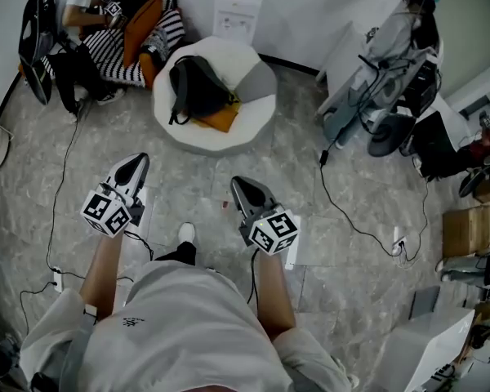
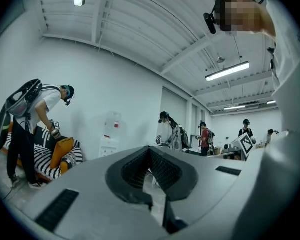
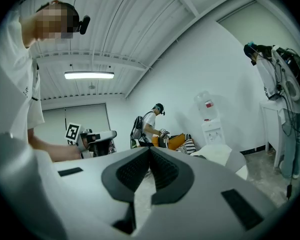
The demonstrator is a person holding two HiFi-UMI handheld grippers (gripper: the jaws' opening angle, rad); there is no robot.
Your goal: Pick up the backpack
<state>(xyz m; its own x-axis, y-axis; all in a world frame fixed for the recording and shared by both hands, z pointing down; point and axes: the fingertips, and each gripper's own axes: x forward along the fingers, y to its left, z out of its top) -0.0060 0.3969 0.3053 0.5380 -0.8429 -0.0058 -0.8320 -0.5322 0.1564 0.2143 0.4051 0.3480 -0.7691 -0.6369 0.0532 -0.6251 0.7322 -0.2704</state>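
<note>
A black backpack lies on a round white seat beside an orange cushion, far ahead in the head view. My left gripper is held level over the floor, well short of the seat, its jaws shut and empty. My right gripper is alongside it, also shut with nothing in it. In the left gripper view my left gripper has its tips meeting; my right gripper looks the same in the right gripper view, where the white seat shows ahead at the right.
A person bends over a striped sofa at the back left. A water dispenser stands against the wall. Another person and gear stand at the right, with cables across the marble floor. Boxes sit at the far right.
</note>
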